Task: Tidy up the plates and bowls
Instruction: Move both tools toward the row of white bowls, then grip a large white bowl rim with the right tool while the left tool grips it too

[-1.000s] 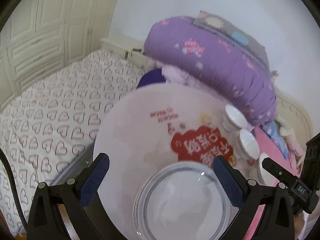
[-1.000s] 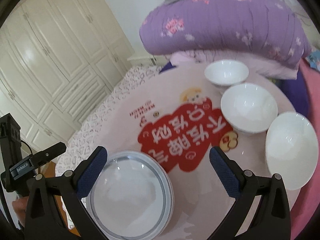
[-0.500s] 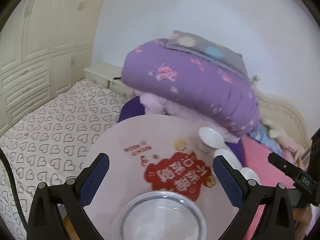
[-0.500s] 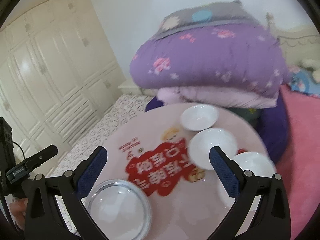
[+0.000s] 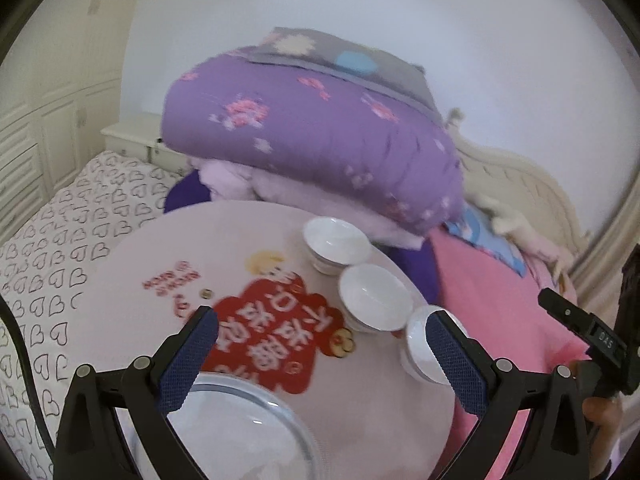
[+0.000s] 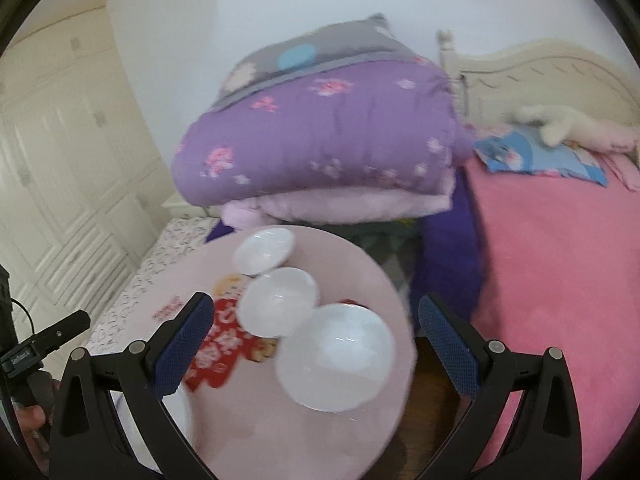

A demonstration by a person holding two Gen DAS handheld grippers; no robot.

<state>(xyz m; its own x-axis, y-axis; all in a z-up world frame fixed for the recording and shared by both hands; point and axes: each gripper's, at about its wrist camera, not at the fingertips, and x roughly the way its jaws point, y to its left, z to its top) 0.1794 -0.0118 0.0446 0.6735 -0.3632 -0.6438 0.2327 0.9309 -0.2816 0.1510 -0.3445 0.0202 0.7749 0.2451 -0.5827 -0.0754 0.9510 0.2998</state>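
- The left gripper (image 5: 320,344) is hanging with its jaws wide apart and empty, above the near plate (image 5: 240,428) on the round table (image 5: 120,280)
- The right gripper (image 6: 312,328) is likewise spread and holding nothing, framing the nearest bowl (image 6: 336,356)
- Three bowls are sitting in a row along the table's right edge
- Judging the step as nesting bowls: pinching the rim squarely, lifting straight

The three bowls (image 5: 375,299) are glossy white ceramic, and the plate (image 5: 244,432) at the bench's near edge looks like clear, shiny glass. The round bench (image 5: 132,280) has a smooth pink top; the quilt (image 6: 320,140) behind is soft matt cloth.
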